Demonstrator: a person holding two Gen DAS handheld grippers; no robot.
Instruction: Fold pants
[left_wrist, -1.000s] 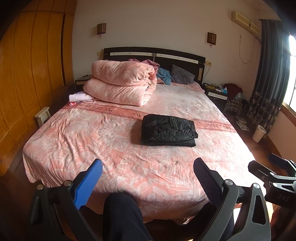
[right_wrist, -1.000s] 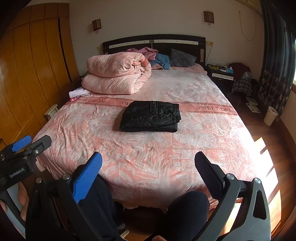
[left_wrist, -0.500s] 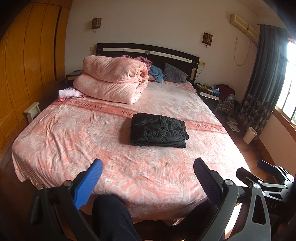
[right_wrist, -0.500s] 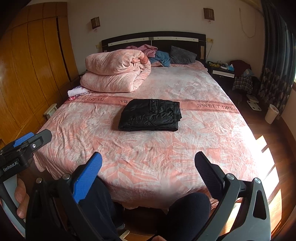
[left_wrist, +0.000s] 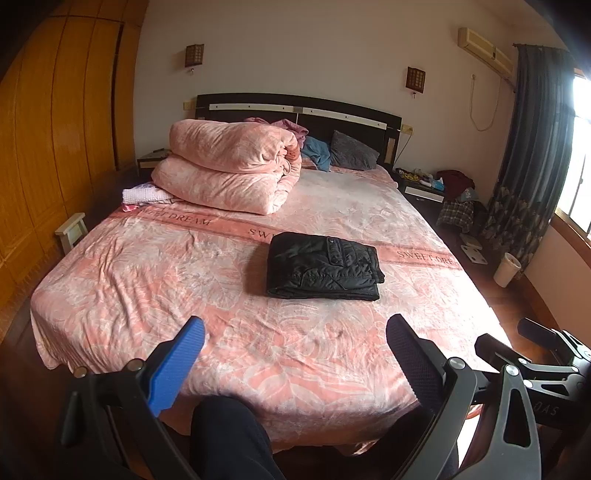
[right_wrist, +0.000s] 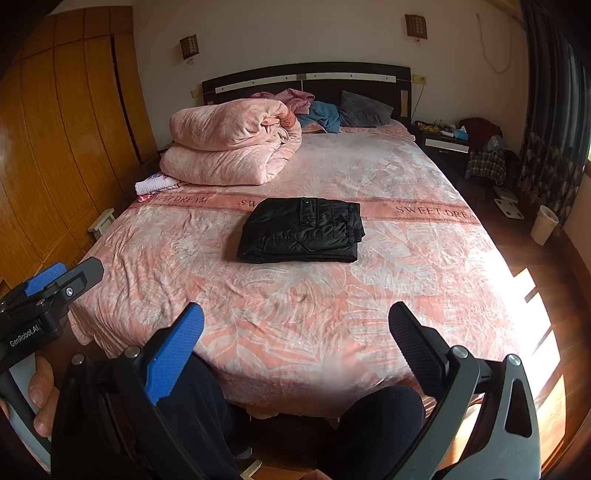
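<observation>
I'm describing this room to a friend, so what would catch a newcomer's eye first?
The black folded pants lie alone in the middle of the pink bed. Behind them, a bulky rolled pink quilt sits near the headboard. Up close, the left hand-held gripper and right hand-held gripper hang open, empty.

I see a rolled pink quilt (left_wrist: 229, 173) at the bed's (left_wrist: 147, 280) head-left corner, a grey pillow (left_wrist: 352, 151) against the headboard (left_wrist: 295, 107).

- Your pants (left_wrist: 323, 267): black quilted cloth, stitched, faint sheen.
- Bed (left_wrist: 147, 280) cover: pink plush cloth, matt, wrinkled.
- Rolled quilt (left_wrist: 229, 170): same fleecy pink cloth.
- Your left gripper (left_wrist: 295, 358): matt black plastic; one ribbed blue pad, one textured black.
- Wardrobe (right_wrist: 55, 147): glossy orange wood.
</observation>
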